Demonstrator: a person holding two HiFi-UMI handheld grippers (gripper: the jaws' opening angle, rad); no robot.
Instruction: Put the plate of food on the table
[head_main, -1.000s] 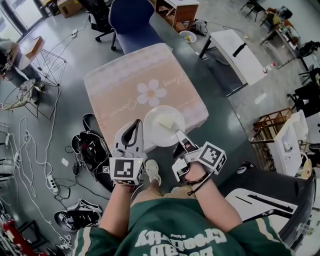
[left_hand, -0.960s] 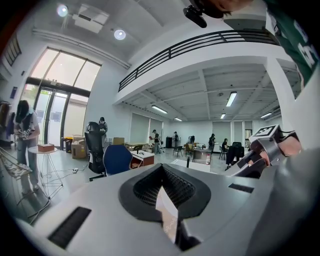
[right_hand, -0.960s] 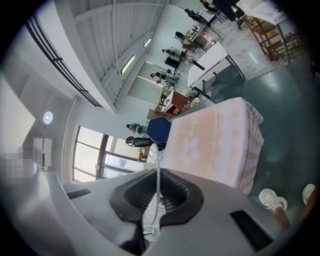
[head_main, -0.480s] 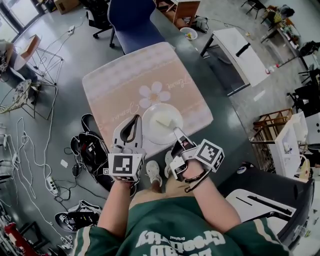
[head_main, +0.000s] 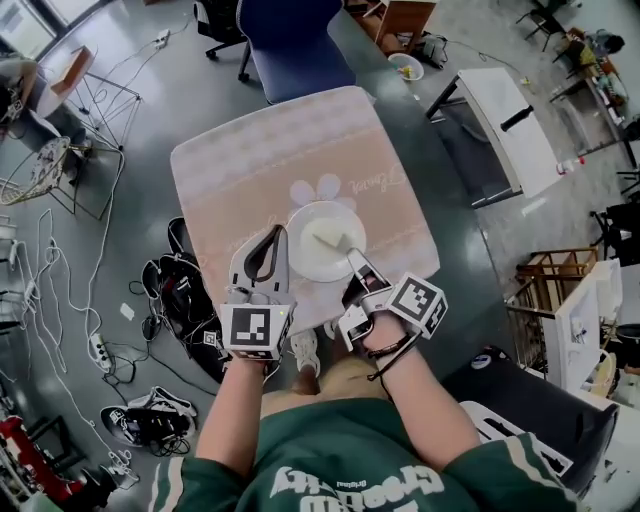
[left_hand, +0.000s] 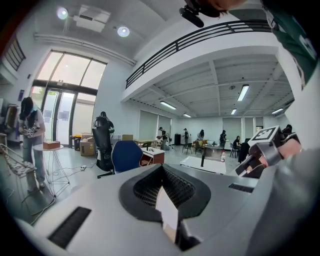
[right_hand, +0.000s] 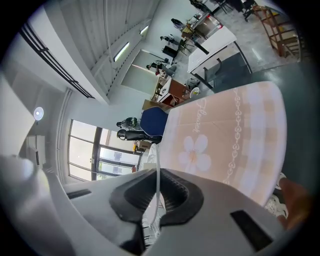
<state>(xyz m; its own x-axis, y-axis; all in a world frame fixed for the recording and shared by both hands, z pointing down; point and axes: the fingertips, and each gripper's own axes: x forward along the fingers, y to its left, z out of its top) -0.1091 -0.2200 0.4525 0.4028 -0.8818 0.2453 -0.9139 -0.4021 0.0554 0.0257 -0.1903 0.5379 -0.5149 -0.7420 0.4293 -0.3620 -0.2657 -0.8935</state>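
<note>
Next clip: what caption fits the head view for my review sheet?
Right gripper clamps the rim of a white plate of food over the floral-clothed table, left gripper beside it.

The table (head_main: 250, 170), under its pink flowered cloth, lies bare across its far, left and right parts, leaving a gripper room to pass or come down there; only the white plate (head_main: 322, 255) with its piece of food (head_main: 328, 238) takes up the stretch by the table's near edge. A blue chair (head_main: 290, 45) stands close against the table's far edge, and left of the table a black bag (head_main: 185, 295), shoes (head_main: 150, 425) and loose cables (head_main: 60, 290) clutter the floor. Right of the table the dark floor runs open as far as a white desk (head_main: 500, 110).
</note>
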